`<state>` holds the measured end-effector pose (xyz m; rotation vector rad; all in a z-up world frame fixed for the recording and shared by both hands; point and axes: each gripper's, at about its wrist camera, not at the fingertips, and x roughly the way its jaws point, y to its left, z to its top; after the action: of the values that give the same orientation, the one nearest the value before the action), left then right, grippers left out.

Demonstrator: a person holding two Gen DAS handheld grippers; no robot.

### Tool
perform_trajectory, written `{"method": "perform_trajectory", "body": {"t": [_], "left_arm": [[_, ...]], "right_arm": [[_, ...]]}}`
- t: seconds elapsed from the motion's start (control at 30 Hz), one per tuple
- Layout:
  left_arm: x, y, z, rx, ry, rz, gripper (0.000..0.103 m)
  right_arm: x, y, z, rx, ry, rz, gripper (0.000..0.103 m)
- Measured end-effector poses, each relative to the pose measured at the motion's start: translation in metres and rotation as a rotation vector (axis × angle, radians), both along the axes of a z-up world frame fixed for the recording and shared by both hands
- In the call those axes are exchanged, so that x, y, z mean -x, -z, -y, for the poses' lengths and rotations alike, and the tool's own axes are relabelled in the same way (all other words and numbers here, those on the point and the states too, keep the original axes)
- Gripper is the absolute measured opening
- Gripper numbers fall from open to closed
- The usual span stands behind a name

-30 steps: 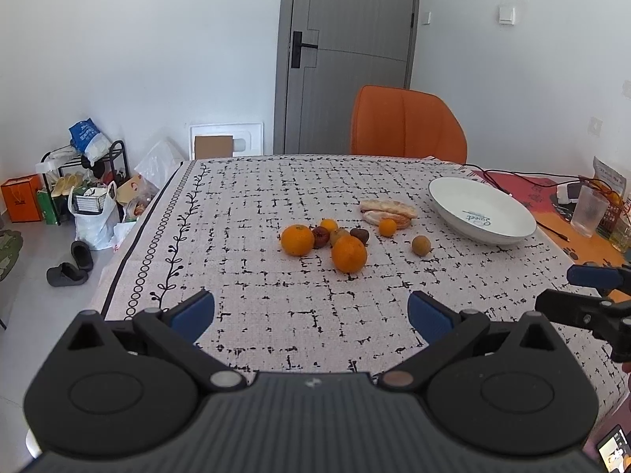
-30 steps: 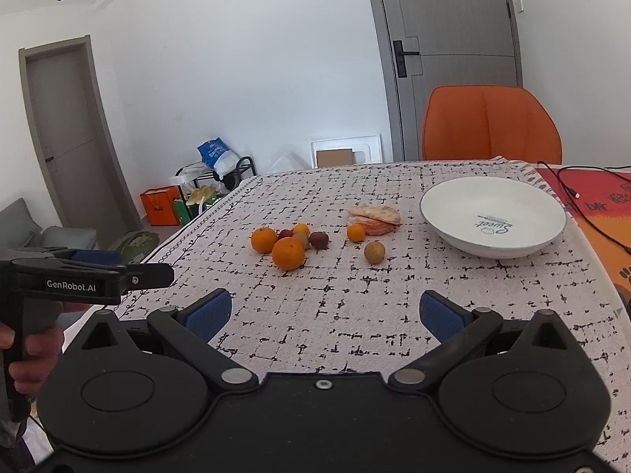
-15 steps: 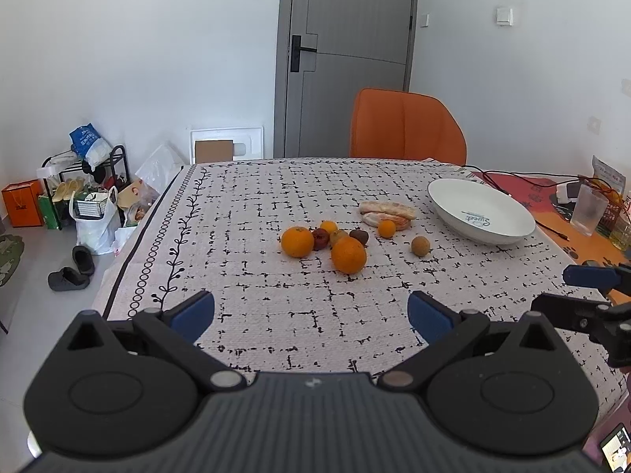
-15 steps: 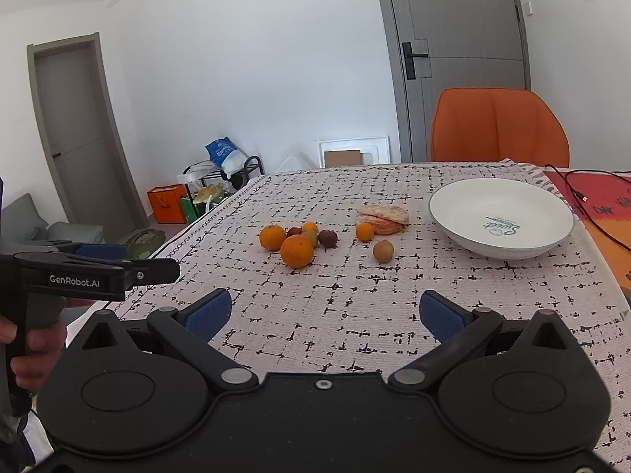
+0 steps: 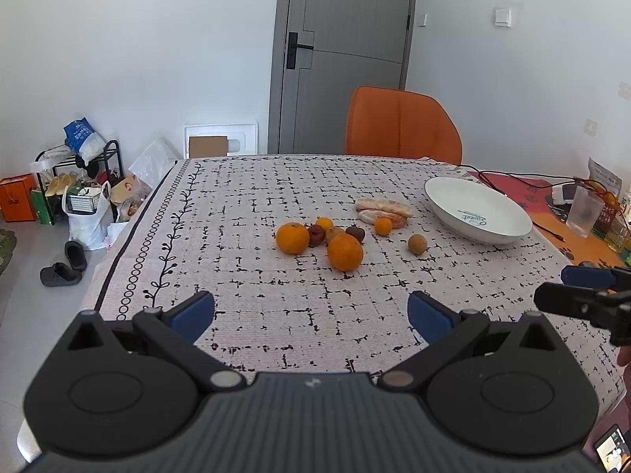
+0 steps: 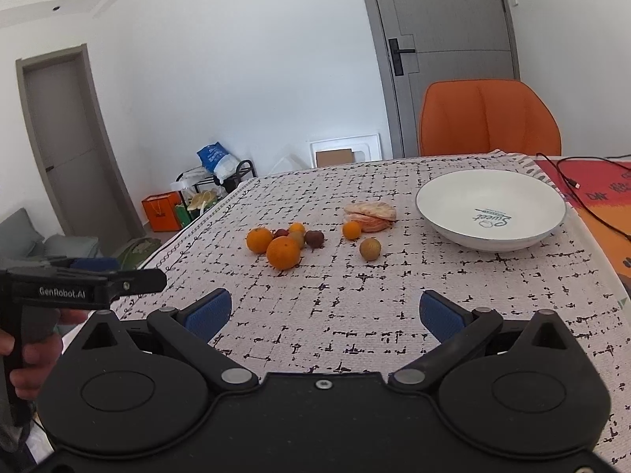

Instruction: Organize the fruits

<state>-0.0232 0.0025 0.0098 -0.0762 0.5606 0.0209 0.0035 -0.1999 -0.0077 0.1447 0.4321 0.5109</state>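
Two large oranges (image 5: 345, 252) (image 5: 292, 238) lie mid-table with small dark red fruits (image 5: 316, 235) and a small tangerine (image 5: 383, 226). A brown round fruit (image 5: 417, 244) lies apart to the right. A peeled fruit with its peel (image 5: 383, 209) lies behind them. An empty white bowl (image 5: 478, 209) stands at the far right; it also shows in the right wrist view (image 6: 490, 209). My left gripper (image 5: 311, 313) is open and empty over the near table edge. My right gripper (image 6: 322, 313) is open and empty, short of the oranges (image 6: 283, 252).
An orange chair (image 5: 402, 124) stands behind the table. A plastic cup (image 5: 585, 216), cables and clutter sit on the orange mat at the far right. Bags, a rack and slippers (image 5: 63, 266) are on the floor to the left.
Both grippers have shifted slightly; the right view has drifted a little to the left and closer to the fruit. Jaws stay open. No fruit has moved.
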Motion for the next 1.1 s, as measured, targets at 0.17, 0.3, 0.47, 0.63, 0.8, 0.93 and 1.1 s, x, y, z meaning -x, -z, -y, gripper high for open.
{"method": "perform_trajectory", "body": {"t": [0.17, 0.3, 0.47, 0.63, 0.8, 0.93, 1.1], "left_arm": [[-0.004, 0.0, -0.003, 0.003, -0.002, 0.026, 0.103], [-0.011, 0.001, -0.005, 0.006, 0.003, 0.032, 0.103], [-0.024, 0.005, -0.007, 0.013, 0.008, 0.029, 0.101], [-0.038, 0.01, -0.007, 0.019, 0.02, 0.027, 0.099], [-0.052, 0.018, -0.006, 0.028, 0.03, 0.01, 0.092], [-0.065, 0.023, -0.004, 0.033, 0.039, -0.007, 0.085], [-0.082, 0.028, -0.002, 0.045, 0.047, -0.026, 0.077]], "right_arm": [[-0.006, 0.002, 0.004, -0.009, 0.006, -0.006, 0.103], [-0.012, 0.006, 0.005, -0.011, 0.001, -0.015, 0.103], [-0.023, 0.011, 0.007, 0.003, 0.007, -0.016, 0.103], [-0.038, 0.014, 0.008, 0.01, 0.011, -0.017, 0.103], [-0.051, 0.017, 0.011, 0.008, 0.013, -0.022, 0.102], [-0.061, 0.021, 0.01, 0.025, 0.015, -0.026, 0.1], [-0.075, 0.023, 0.008, 0.022, 0.004, -0.039, 0.092]]}}
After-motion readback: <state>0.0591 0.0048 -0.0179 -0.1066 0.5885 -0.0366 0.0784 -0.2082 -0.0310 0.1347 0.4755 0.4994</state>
